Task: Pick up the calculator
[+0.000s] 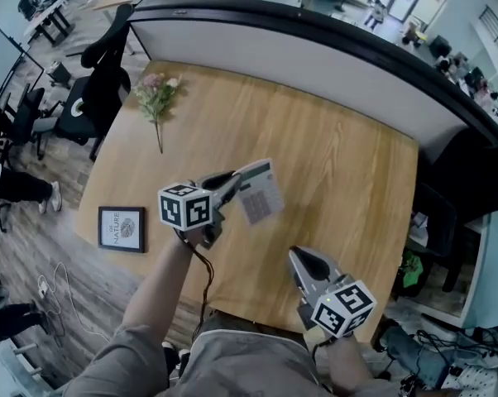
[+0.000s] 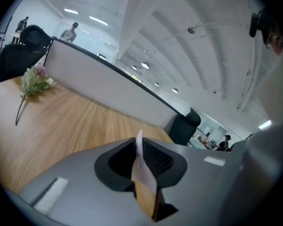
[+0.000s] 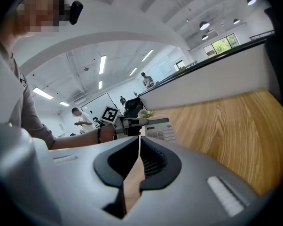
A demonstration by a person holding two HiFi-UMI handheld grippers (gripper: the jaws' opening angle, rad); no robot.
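Over the wooden table, which fills the head view below a grey partition, two hand-held claws hang. The left gripper, just at 9 o'clock of centre, has its jaws nearly together, clamped on the edge of the calculator; its own view shows that pale edge pinched between the ribbed pads. The calculator is tilted and lifted off the wood, keys facing up, its print too small to read. The right gripper, at 5 o'clock, is fully closed on nothing. At the table's 8 o'clock lies a small picture frame reading "NATURE"; at 11 o'clock, a flower sprig.
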